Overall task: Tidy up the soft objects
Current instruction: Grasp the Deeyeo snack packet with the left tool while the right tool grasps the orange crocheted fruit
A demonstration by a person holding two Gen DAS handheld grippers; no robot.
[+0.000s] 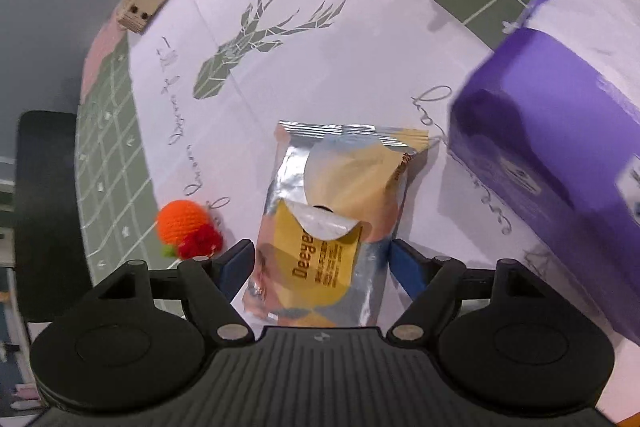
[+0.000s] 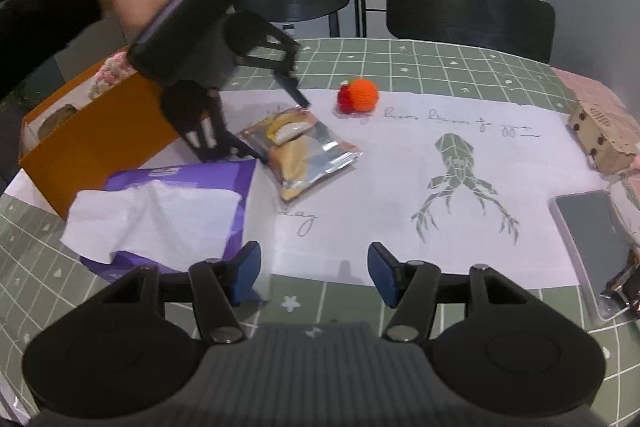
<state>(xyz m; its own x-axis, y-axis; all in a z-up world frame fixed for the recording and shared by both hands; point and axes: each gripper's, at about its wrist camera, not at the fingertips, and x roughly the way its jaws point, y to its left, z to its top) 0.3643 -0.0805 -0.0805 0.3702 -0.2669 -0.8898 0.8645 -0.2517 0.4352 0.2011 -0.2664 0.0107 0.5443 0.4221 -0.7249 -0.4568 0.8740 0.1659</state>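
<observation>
While left wrist hides it | right wrist: orange box behind pouch

Orange box contents — largely hidden, unidentifiable.

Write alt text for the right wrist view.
The left tongs, held by a person's hand, hang open over a foil pouch on a white paper mat. An orange box and purple tissue pack sit left, a knitted orange behind; the right tongs wait open below.
</observation>
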